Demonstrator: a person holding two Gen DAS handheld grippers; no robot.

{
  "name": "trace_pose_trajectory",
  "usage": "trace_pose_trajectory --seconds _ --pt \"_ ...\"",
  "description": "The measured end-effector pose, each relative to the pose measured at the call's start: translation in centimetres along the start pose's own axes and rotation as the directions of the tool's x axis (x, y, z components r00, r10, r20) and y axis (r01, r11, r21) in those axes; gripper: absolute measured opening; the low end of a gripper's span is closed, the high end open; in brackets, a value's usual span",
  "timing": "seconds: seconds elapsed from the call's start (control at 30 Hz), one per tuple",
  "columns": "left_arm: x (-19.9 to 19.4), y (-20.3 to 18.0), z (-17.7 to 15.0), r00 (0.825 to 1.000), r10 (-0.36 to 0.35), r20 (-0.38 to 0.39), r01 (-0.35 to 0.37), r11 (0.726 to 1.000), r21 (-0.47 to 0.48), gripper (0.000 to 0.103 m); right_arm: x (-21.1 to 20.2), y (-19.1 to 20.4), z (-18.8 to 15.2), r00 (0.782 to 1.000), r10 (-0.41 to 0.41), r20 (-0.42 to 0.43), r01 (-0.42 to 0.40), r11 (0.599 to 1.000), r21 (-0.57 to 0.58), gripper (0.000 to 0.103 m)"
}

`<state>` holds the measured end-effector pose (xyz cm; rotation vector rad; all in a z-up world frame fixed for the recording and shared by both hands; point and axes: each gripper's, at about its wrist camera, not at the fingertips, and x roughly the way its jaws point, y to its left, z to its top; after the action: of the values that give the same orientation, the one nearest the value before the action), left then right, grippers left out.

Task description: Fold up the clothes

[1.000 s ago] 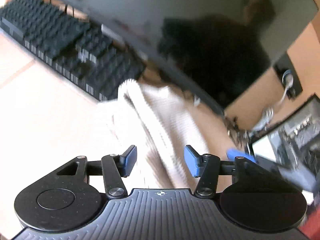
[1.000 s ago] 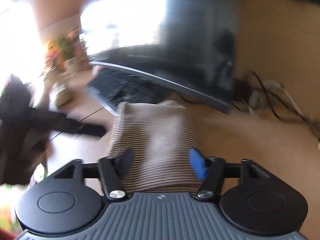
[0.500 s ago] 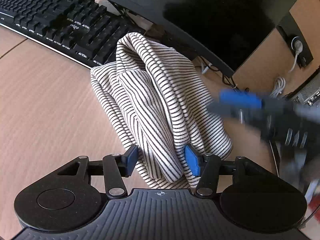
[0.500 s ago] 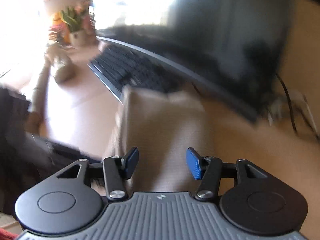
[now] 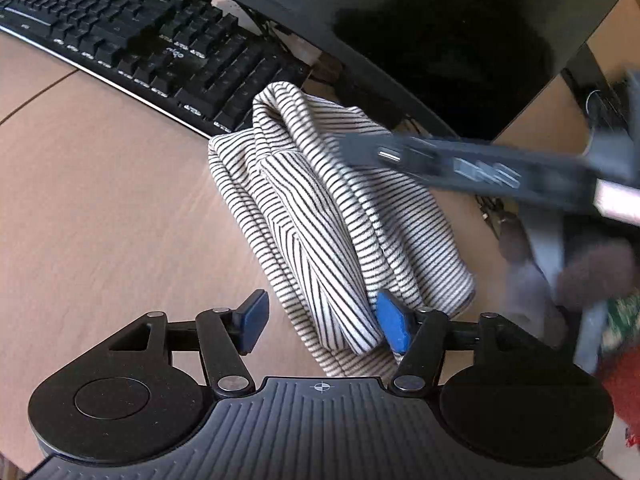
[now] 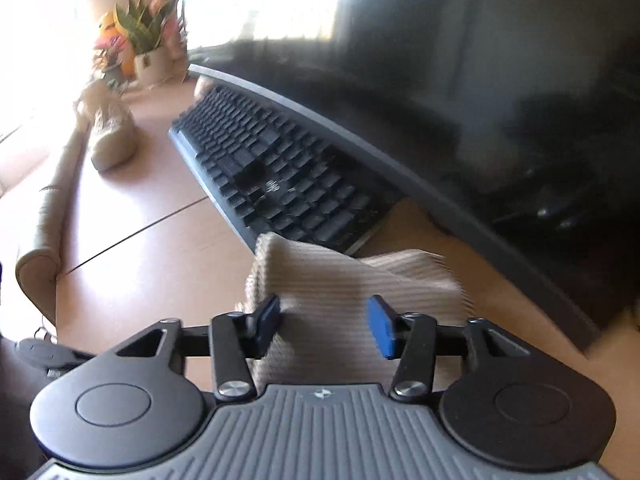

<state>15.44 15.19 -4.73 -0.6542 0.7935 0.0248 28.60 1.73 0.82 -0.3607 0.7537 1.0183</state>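
A cream garment with thin black stripes [image 5: 328, 216] lies folded in a thick bundle on the wooden desk [image 5: 100, 216], its far end beside the keyboard. My left gripper [image 5: 322, 322] is open just above its near end, the right pad against the cloth. My right gripper [image 6: 326, 326] is open over the same garment [image 6: 344, 292], seen blurred; it also crosses the left wrist view as a blurred dark bar [image 5: 480, 168] above the bundle's far right side.
A black keyboard [image 5: 132, 48] lies behind the garment, under a curved dark monitor [image 5: 420, 20]. Cables [image 5: 492, 208] lie at the right. A potted plant [image 6: 144, 48] and a small beige object [image 6: 110, 136] stand at the desk's far left.
The left gripper has shifted left, so the bundle now lies by its right pad. The right gripper swung left and up over the garment's far side.
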Motion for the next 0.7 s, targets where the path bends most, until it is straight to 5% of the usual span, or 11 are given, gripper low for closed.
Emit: trace_pose_trajectory --seconds 0.07,0.2,0.33,0.53,0.7 --pt "-1.1 -0.1 -0.6 0.999 0.024 0.030 -0.024 1.000 -0.009 0.067 -2.1 -0.6 -1.6 0.999 -0.028 0.044 0.027 0.999 0.029 0.075" --pt "-3.3 -2.0 -2.5 0.980 0.128 0.151 -0.128 0.992 -0.010 0.097 -6.1 -2.6 -6.7 0.993 -0.031 0.115 0.016 0.992 0.128 0.103" --pt "-4.0 -5.1 -5.8 0.938 0.237 0.252 -0.230 0.972 -0.056 0.103 -8.1 -5.4 -11.3 0.993 -0.051 0.105 0.027 0.976 0.217 0.103" --pt "-2.5 -10.4 -10.8 0.894 0.373 0.250 -0.338 0.925 -0.172 0.103 -10.9 -8.9 -17.3 0.989 -0.116 0.093 0.098 0.979 0.179 0.103" --pt "-2.2 -13.7 -14.7 0.818 0.481 0.315 -0.424 0.875 -0.234 0.103 -11.0 -10.9 -20.4 0.993 -0.062 0.103 0.050 0.992 0.113 0.103"
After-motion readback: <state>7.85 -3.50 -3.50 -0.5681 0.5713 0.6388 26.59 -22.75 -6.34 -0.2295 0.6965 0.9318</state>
